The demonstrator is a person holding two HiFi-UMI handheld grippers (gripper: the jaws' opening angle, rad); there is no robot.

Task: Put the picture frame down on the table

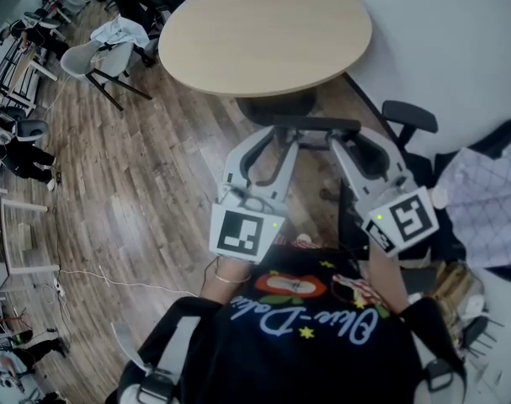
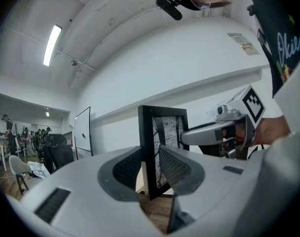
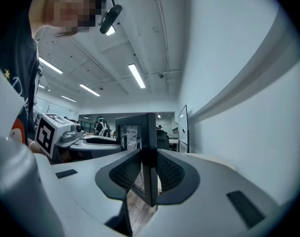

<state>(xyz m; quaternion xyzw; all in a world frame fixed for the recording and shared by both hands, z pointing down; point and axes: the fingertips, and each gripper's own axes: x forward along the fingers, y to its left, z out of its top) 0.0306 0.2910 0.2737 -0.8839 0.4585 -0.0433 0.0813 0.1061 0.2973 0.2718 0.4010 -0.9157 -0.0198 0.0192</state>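
Wood floor, with the round table (image 1: 263,32) at the far side. The frame (image 1: 316,124) hangs over the floor just short of the table's near edge, so the table lies straight ahead. The left claw (image 1: 270,141) is clamped on the frame's left edge and the right claw (image 1: 356,140) on its right edge, both about equally near the table. The frame stands upright, top edge running left to right, printed face apparently toward the person; whether that edge is the longer side cannot be told.
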